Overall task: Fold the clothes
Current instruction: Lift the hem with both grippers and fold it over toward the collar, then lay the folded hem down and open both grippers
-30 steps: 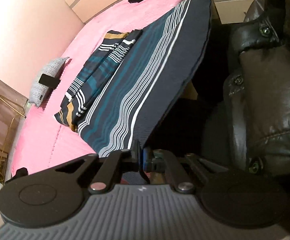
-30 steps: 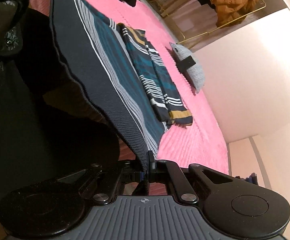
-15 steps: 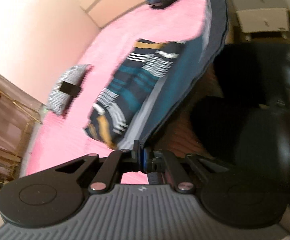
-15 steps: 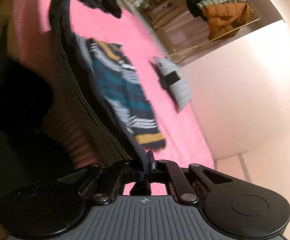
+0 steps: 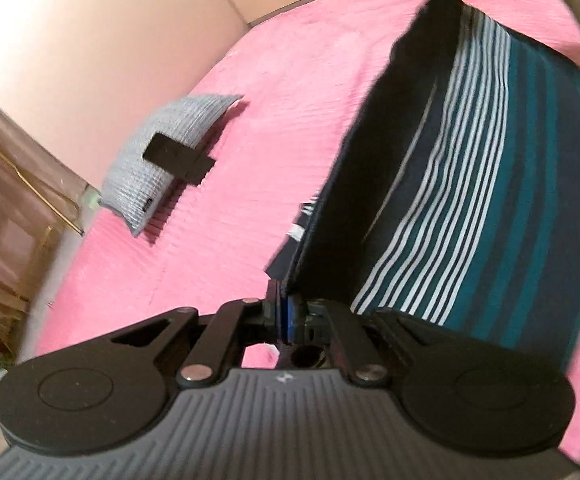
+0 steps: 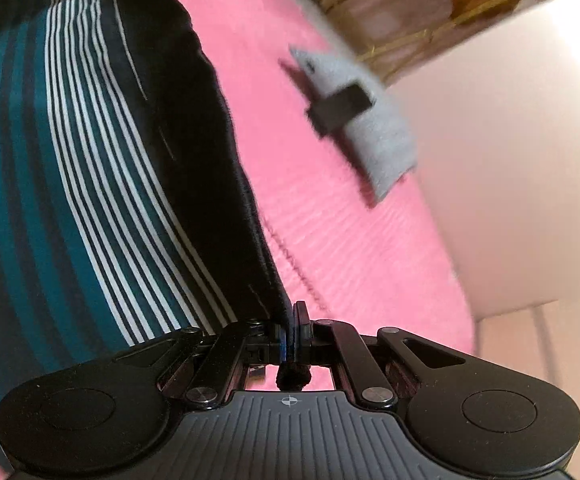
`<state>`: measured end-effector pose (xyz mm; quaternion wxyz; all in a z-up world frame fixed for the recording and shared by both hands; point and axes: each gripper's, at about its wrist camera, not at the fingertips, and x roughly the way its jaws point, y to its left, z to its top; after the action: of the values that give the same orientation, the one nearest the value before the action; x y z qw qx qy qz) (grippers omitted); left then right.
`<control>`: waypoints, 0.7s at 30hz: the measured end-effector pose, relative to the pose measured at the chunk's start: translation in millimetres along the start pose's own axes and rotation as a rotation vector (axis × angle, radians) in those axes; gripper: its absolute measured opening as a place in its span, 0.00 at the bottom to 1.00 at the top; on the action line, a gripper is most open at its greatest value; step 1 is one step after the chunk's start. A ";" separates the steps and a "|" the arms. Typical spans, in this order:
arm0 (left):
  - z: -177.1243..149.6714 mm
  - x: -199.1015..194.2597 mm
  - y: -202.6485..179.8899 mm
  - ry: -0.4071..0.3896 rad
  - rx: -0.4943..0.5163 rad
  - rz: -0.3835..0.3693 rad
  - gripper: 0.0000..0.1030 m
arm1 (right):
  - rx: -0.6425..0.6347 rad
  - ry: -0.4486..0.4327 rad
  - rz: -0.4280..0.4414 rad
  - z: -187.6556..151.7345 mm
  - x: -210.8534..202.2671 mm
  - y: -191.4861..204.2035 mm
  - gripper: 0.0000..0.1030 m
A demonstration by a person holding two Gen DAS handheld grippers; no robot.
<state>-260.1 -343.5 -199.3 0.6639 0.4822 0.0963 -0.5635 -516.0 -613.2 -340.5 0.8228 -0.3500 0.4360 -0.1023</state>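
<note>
Pink ribbed bed cover below; dark teal-and-white striped garment stretched lengthwise between left tongs and right tongs, each clenched on one hem corner, equally near.

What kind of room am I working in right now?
Most likely a bedroom: the striped garment hangs over a pink bedspread, a grey pillow lies on it, and a gold clothes rack with hanging clothes stands beside the bed.
</note>
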 end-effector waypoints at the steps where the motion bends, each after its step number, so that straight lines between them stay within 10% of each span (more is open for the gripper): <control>1: 0.5 22.5 8.7 0.006 -0.022 -0.009 0.02 | 0.016 0.022 0.024 -1.2 23.7 -2.0 0.01; 7: -28.8 130.2 19.2 0.128 -0.105 -0.073 0.06 | 0.203 0.070 0.133 -14.8 101.1 -11.0 0.01; 15: -58.8 94.9 49.2 0.047 -0.259 0.047 0.25 | 0.505 -0.004 0.190 -20.3 85.3 -33.0 0.04; 16: -64.0 89.4 57.0 0.041 -0.309 0.042 0.26 | 0.542 -0.012 0.205 -18.4 86.8 -35.7 0.14; 18: -75.3 79.6 69.3 0.029 -0.426 0.008 0.30 | 0.633 -0.032 0.242 -23.6 82.4 -37.8 0.68; 21: -82.0 77.5 71.1 0.031 -0.519 -0.057 0.34 | 0.710 -0.052 0.283 -26.8 80.1 -42.3 0.68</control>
<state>-139.4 -339.9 -255.9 0.7475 0.3012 0.2614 -0.5312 -483.4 -695.1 -374.1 0.9095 0.0179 0.3965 -0.1234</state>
